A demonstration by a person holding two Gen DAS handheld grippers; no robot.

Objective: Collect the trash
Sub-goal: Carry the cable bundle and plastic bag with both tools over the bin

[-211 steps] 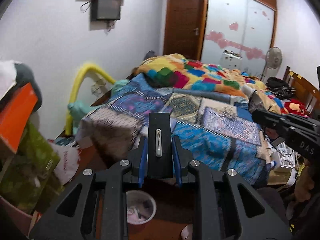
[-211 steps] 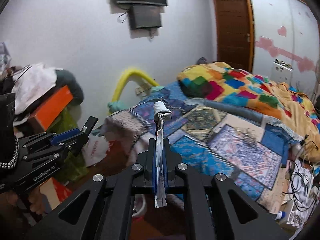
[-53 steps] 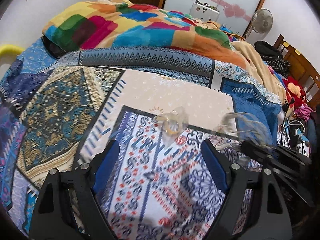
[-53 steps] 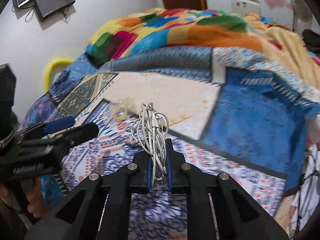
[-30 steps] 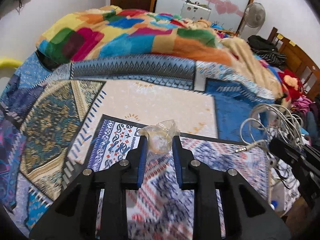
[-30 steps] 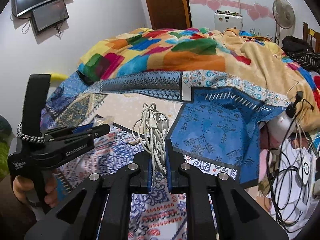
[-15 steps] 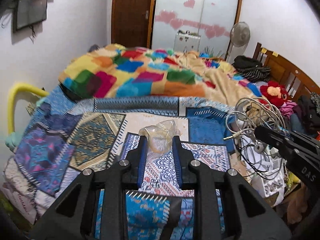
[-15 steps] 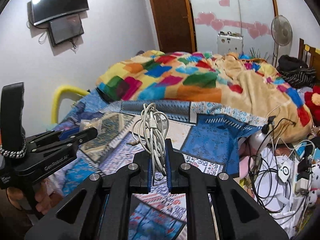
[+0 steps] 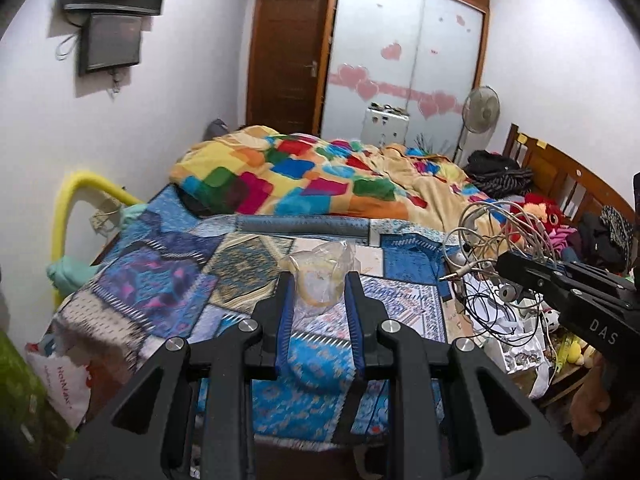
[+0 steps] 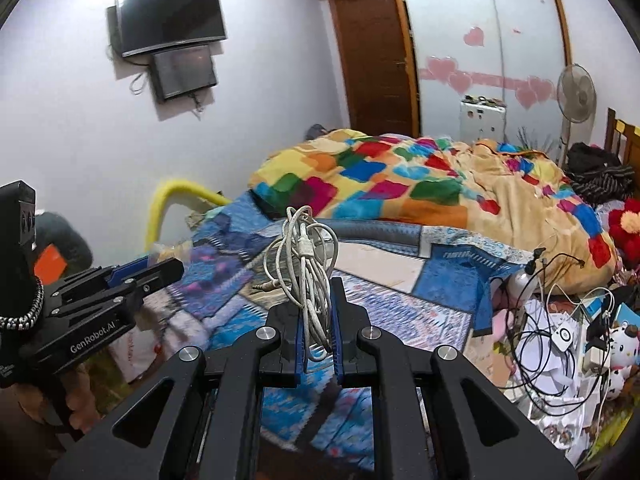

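Now a crumpled clear wrapper (image 9: 320, 278) sits clamped in the left tongs (image 9: 318, 308), a white cable bundle (image 10: 306, 264) in the right tongs (image 10: 316, 332); beyond lies the patterned bed (image 9: 168, 280), cluttered wires (image 10: 560, 344) rightward.

The bed (image 9: 224, 276) is wearing a blue patchwork spread (image 9: 160, 280) across its near end. Just behind that spread, a bright multicoloured quilt (image 9: 320, 184) is lying bunched up. Dark clothes (image 9: 496, 172) and a red plush toy (image 9: 540, 208) are sitting right of the quilt.
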